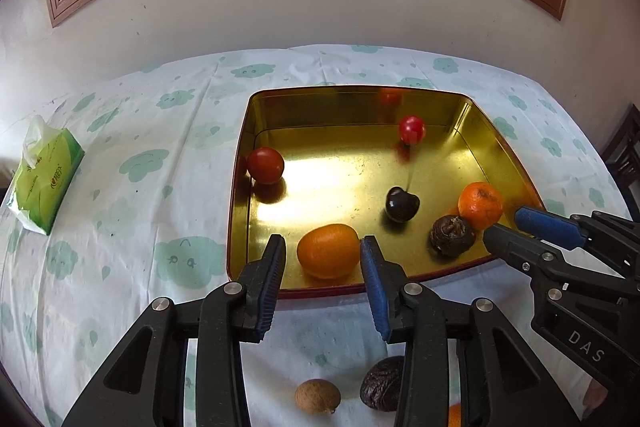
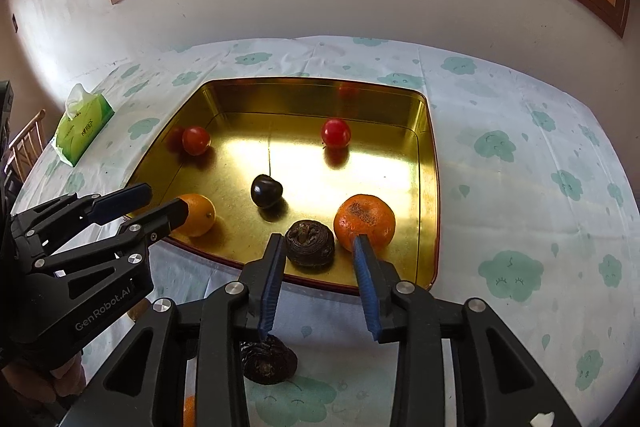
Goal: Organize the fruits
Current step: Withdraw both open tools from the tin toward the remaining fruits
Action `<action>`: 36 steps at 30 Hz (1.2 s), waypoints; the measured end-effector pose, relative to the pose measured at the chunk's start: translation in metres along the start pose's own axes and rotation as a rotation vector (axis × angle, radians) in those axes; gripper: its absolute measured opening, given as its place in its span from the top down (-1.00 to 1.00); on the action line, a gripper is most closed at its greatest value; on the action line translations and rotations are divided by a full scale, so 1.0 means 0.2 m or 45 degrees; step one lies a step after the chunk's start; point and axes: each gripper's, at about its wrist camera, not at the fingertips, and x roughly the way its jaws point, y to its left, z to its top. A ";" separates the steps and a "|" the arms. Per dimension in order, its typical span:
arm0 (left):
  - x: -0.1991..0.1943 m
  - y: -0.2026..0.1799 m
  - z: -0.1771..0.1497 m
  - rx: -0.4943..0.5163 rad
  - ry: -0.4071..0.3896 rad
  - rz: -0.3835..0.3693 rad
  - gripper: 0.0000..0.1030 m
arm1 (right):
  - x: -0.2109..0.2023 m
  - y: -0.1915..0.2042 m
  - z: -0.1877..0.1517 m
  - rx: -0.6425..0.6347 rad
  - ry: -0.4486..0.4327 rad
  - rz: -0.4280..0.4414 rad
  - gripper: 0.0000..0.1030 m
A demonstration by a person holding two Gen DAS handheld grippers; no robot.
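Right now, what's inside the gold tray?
Six fruits in the gold tray: two tomatoes, a dark cherry, smooth orange fruit, mandarin, dark wrinkled fruit. The grippers cover bits of the near rim.

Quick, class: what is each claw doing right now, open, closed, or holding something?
Left claw: open, astride the smooth orange fruit in the gold tray, not pressing it.
Right claw: open, holding nothing; the dark wrinkled fruit sits between its fingers.

Left gripper and right gripper: fingers slightly apart, empty.
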 end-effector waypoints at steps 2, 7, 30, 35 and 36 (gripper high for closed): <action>-0.05 -0.01 -0.02 -0.002 -0.013 0.004 0.22 | -0.03 0.00 -0.02 0.001 -0.004 0.005 0.36; -0.16 -0.03 -0.09 -0.004 -0.020 -0.005 0.22 | -0.12 0.00 -0.09 0.003 -0.021 0.006 0.36; -0.51 -0.01 -0.67 -0.086 0.015 0.025 0.22 | -0.45 0.12 -0.62 -0.014 -0.001 0.048 0.36; -0.56 0.02 -0.81 -0.123 0.035 0.043 0.22 | -0.49 0.16 -0.69 -0.027 -0.005 0.054 0.36; -0.56 0.03 -0.83 -0.131 0.041 0.046 0.22 | -0.49 0.17 -0.71 -0.029 -0.005 0.052 0.36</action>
